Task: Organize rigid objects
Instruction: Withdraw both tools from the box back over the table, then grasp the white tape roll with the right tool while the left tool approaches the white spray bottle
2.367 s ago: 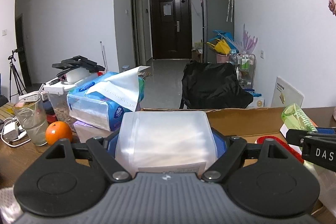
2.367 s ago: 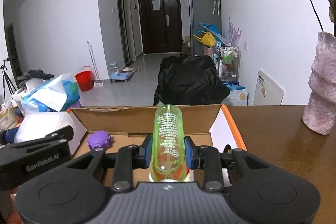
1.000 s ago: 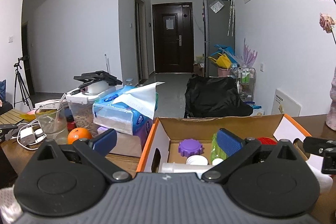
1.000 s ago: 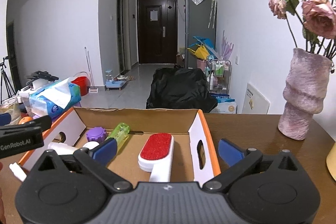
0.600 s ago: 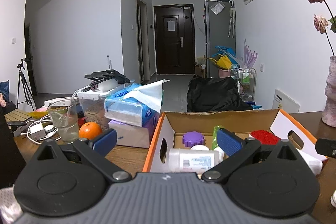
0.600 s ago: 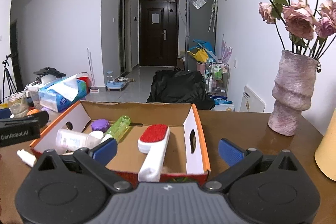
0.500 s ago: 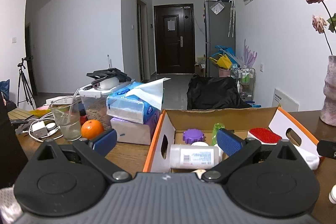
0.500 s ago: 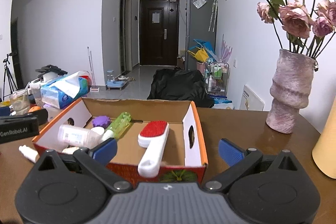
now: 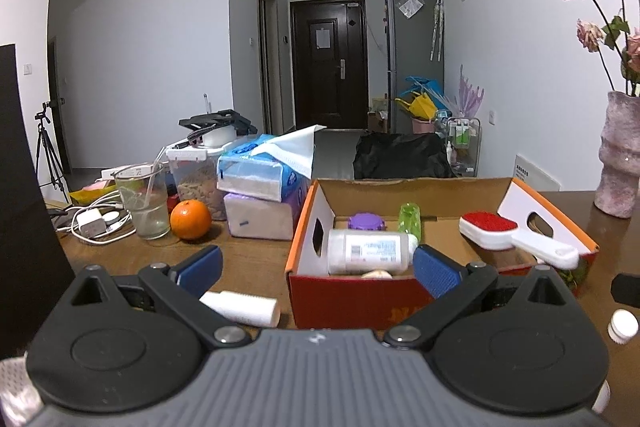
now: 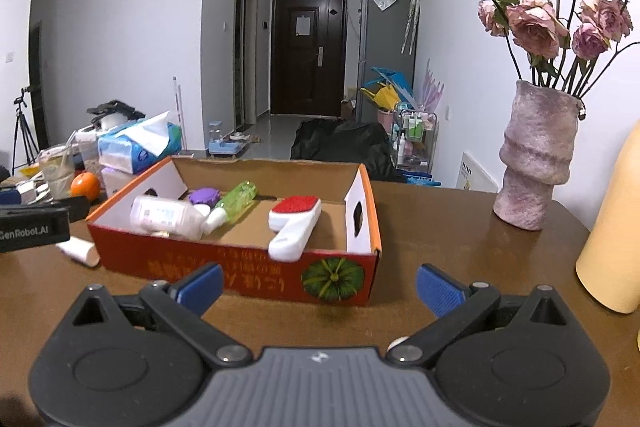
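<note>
Both tools are released and hold nothing: the left tool and the right tool each sit low in their frames with jaws spread wide. The box stands on the counter mid-frame. Inside it lie a white bottle, a purple cap, a green bottle and a red brush. A white tube lies on the counter at lower left, just beside the box.
</note>
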Action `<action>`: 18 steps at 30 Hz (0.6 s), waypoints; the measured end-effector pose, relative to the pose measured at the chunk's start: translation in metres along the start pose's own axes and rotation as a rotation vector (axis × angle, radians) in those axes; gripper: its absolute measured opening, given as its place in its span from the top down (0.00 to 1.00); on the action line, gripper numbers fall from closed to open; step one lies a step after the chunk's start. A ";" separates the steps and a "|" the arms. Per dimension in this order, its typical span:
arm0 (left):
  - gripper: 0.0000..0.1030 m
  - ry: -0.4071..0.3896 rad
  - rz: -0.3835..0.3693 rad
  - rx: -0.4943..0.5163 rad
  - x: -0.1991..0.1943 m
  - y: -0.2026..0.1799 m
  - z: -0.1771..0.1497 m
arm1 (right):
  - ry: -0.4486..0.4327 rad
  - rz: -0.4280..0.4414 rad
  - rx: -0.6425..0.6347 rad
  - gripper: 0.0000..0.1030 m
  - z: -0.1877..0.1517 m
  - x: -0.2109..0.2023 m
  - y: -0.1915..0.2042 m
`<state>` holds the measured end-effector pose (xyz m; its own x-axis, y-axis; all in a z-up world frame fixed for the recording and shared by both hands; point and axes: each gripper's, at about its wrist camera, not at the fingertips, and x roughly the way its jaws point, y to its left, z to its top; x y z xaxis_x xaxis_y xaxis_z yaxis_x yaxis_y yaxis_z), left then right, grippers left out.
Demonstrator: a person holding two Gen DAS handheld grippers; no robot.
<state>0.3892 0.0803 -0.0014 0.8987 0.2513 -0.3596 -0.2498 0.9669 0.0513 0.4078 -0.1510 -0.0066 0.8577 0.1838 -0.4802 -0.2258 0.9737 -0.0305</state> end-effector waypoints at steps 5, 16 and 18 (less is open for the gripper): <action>0.00 0.019 -0.010 0.004 -0.015 0.001 -0.010 | 0.022 0.009 -0.009 0.00 -0.017 -0.012 0.004; 0.00 0.087 -0.021 0.000 -0.035 0.017 -0.040 | 0.133 0.021 -0.007 0.01 -0.064 -0.007 0.015; 0.00 0.096 -0.023 -0.006 -0.037 0.021 -0.043 | 0.146 0.021 -0.012 0.06 -0.071 -0.002 0.020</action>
<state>0.3352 0.0890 -0.0274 0.8656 0.2237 -0.4480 -0.2322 0.9720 0.0366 0.3691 -0.1418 -0.0682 0.7765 0.1815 -0.6034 -0.2490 0.9681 -0.0292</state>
